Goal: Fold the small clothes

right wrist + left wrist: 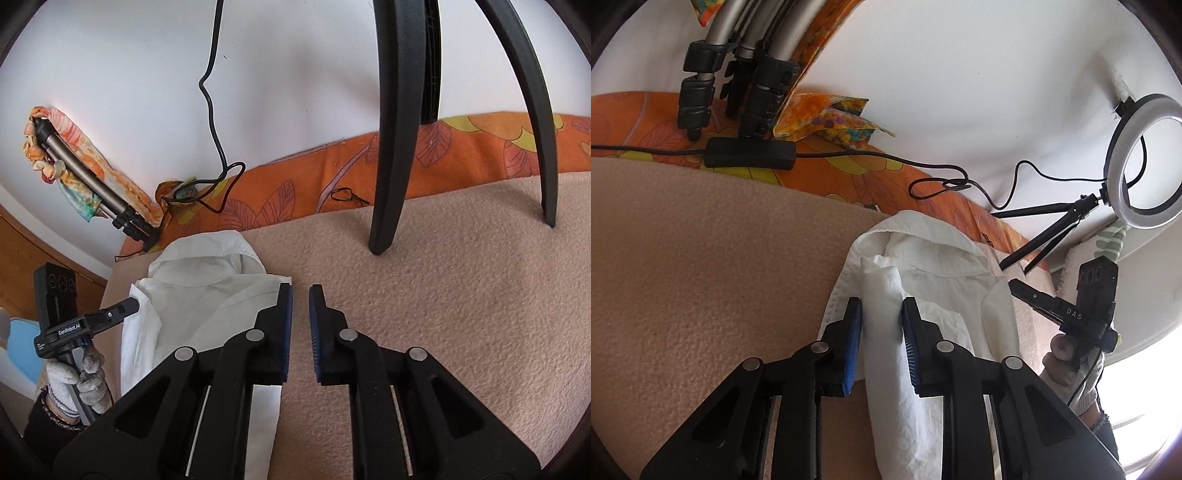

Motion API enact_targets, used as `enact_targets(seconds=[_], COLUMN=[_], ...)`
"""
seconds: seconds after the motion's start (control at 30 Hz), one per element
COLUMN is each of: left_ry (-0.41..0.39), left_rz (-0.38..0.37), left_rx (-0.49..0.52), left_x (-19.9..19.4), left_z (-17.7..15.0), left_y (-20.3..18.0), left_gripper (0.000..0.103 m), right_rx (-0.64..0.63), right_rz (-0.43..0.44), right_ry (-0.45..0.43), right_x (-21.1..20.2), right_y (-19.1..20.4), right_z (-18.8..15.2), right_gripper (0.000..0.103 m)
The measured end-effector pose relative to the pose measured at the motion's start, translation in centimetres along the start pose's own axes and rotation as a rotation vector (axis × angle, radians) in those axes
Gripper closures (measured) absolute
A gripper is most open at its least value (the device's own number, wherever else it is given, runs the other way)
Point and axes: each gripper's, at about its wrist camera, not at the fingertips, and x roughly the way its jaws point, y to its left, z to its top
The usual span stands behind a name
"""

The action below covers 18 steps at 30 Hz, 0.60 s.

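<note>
- The white shirt (923,280) lies on the beige fleece blanket (701,258) near the orange floral edge (827,177) of the bed, collar toward the wall, partly folded into a long band.
- The left tongs (882,328) straddle a raised ridge of shirt cloth; the jaws are narrowed and the blue pads (853,332) sit against it, so I judge the fold gripped, though thinly.
- Risk: with only a narrow ridge pinched, a pull could let the cloth slide out, or lift just the top layer and undo the fold.
- The right tongs (300,325) are nearly closed with a slim gap; only blanket shows between the pads, and the shirt's edge lies just beside the left finger (284,321).
- Risk: this side may have missed the hem, so lifting would drag the shirt askew.
- The tripod leg (388,166) stands near; a wide swing could knock it.
</note>
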Motion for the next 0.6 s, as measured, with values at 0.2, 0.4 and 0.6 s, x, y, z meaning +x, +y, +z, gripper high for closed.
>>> enact_targets(seconds=[0.2, 0.4, 0.6], left_ry=[0.020, 0.030, -0.022], left_rz=[-0.003, 0.042, 0.020], left_rx=[-0.018, 0.043, 0.094], left_x=[0.7, 2.7, 1.1], left_z=[0.9, 1.3, 1.3], left_y=[-0.3, -0.9, -2.0], left_gripper=[0.051, 0.099, 0.102], right_rx=[-0.022, -0.064, -0.179], right_rz=[0.054, 0.066, -0.006], right_ry=[0.072, 0.080, 0.048], right_x=[1.7, 3.0, 1.2], right_y=[0.8, 2.3, 4.6], right_z=[0.2, 0.4, 1.0], right_gripper=[0.090, 0.091, 0.102])
